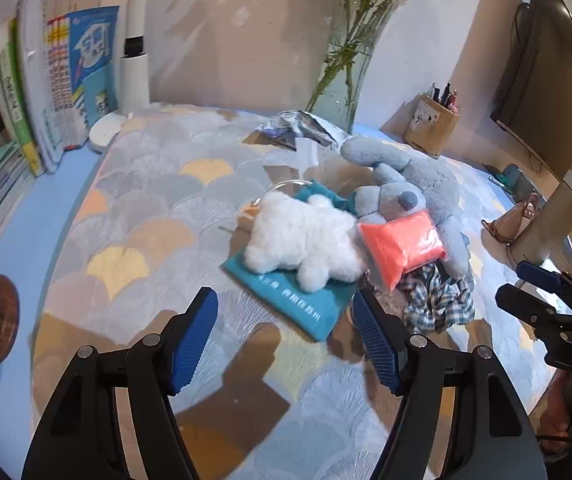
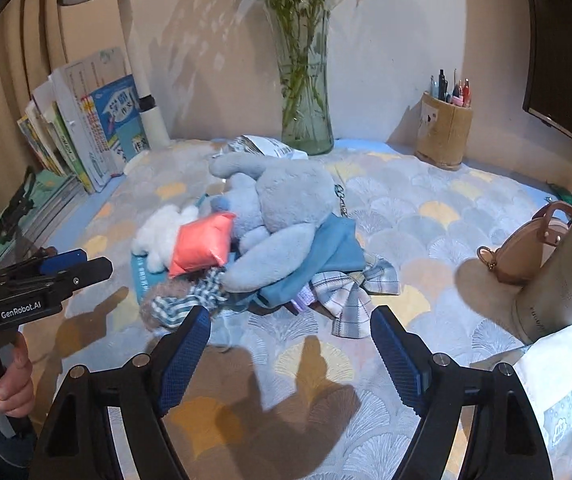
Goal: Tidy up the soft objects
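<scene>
- Soft toys [image 1: 366, 220] sat heaped mid-mat [image 1: 133, 216], likely awaiting sorting.
- Left gripper [image 1: 286, 336] gaped empty, toys at 12 o'clock.
- Right gripper [image 2: 290, 354] likewise empty, spread wide.

Open left tongs [image 1: 286, 336] hover before white plush [image 1: 306, 236] on teal pouch [image 1: 298, 300]

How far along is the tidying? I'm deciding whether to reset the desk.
Nothing looks sorted: the white plush, orange packet, blue plush and plaid fabric lie in one heap. Nothing is in hand; the left gripper and right gripper are open and empty. All sorting remains.
</scene>
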Available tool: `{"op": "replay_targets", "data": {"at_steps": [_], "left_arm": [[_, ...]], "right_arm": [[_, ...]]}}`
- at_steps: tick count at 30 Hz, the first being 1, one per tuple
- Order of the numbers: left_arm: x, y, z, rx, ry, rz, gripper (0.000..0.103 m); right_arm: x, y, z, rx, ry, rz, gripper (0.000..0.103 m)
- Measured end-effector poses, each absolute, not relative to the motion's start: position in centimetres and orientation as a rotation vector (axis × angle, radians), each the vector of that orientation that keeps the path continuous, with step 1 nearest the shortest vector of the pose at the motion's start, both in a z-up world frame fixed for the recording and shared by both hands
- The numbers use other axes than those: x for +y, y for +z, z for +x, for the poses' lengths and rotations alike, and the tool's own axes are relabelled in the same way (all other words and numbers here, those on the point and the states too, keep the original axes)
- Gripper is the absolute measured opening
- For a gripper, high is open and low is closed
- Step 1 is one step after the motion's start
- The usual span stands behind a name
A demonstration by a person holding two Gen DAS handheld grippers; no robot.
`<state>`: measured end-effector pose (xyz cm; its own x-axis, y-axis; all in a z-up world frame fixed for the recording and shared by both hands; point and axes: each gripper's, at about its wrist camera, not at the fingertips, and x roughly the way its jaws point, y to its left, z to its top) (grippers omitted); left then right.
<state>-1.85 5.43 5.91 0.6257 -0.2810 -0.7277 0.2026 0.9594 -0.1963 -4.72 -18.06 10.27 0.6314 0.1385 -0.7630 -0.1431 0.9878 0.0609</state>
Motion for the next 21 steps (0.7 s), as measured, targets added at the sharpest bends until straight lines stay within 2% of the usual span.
{"op": "replay_targets", "data": {"at_steps": [7, 12, 15, 21], "left_arm": [[4.1, 6.9, 1.4, 0.84, -0.286, -0.037, 0.072], [5.0, 5.7, 4.4, 0.852, -0.331, -0.132, 0.07], [5.6, 5.2, 4.3, 0.851, -0.352, -0.153, 0.066], [5.1, 5.8, 3.5, 0.82, -0.423, -0.132, 0.065]], "right_arm": [[-18.3, 10.7, -2.5, 0.892, 0.171, 0.011, 0.081], [-14.7, 12.2, -0.2, 0.891, 0.292, -0.048, 0.081], [-12.4, 10.8, 1.5, 0.934, 0.327, -0.075, 0.081], [-10.9, 8.2, 3.5, 1.004, 0.345, -0.043, 0.08]]}}
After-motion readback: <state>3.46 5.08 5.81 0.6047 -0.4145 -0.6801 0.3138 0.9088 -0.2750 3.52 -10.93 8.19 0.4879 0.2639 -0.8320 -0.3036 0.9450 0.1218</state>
